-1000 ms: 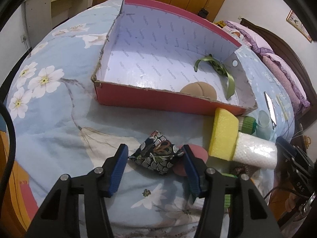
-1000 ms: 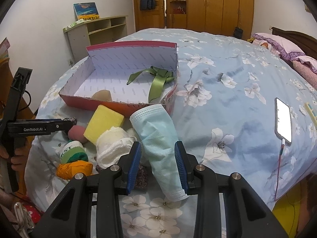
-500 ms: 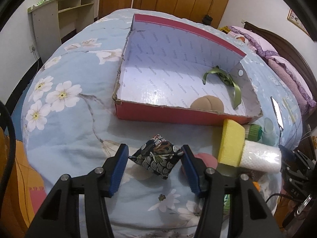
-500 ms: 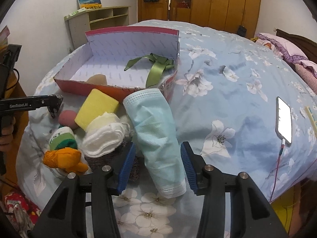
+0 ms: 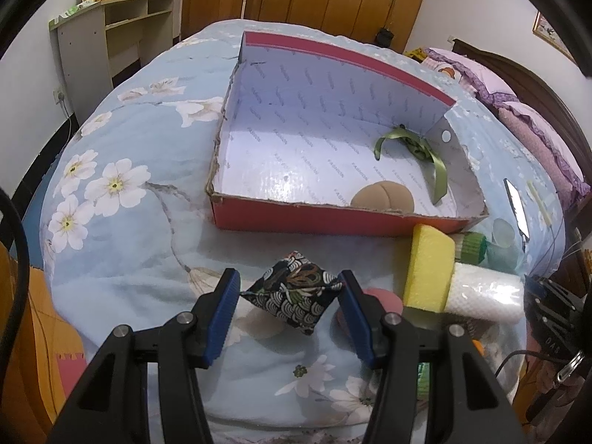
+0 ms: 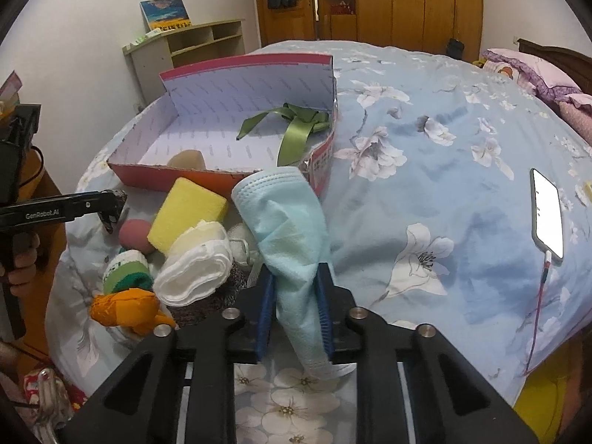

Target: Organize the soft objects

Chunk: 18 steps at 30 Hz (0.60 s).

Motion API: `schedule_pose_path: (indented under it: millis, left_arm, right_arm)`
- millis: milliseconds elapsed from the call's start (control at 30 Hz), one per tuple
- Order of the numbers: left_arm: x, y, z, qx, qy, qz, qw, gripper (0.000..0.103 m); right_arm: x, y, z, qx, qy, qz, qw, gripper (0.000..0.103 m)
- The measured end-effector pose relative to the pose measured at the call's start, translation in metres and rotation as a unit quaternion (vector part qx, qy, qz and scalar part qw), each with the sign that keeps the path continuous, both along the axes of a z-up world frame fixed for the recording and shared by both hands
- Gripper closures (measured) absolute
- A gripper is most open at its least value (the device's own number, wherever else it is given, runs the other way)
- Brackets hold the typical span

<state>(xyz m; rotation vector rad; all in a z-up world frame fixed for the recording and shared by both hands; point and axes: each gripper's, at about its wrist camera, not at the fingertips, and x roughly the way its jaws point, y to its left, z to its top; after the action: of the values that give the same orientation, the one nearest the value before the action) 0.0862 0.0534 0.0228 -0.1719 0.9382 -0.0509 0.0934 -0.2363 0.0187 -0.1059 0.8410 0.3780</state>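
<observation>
The left claw was pinching a small dark patterned beanbag by its two side corners, so the bag's long side ran straight across from one blue finger to the other. The red box lay straight ahead of that claw, just past the beanbag, with its low front wall facing it. So the bag probably only had to go up, forward and over that wall. A tan round cushion and a green ribbon already lay inside the box, toward its right end, and the left part of the box floor was bare. The right claw was pressed tight on the near end of a light blue face mask. The mask's long side pointed away from the claw, toward the right corner of the box. A yellow sponge, a white roll of pads and other soft things sat in a heap in front of the box, between the two claws, on the bed.
</observation>
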Motion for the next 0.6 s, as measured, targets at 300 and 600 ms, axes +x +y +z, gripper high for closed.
schedule_pose_path:
  millis: [300,600]
  left_arm:
    - [-0.002,-0.001,0.009,0.003,-0.014,-0.002,0.9999,0.045]
    - [-0.002,-0.001,0.019,0.01,-0.031,-0.005,0.9995,0.045]
  right_arm:
    - [-0.009,0.002,0.014,0.001,-0.026,0.015,1.0,0.083]
    - [-0.009,0.001,0.029,0.009,-0.043,0.013,0.999,0.083]
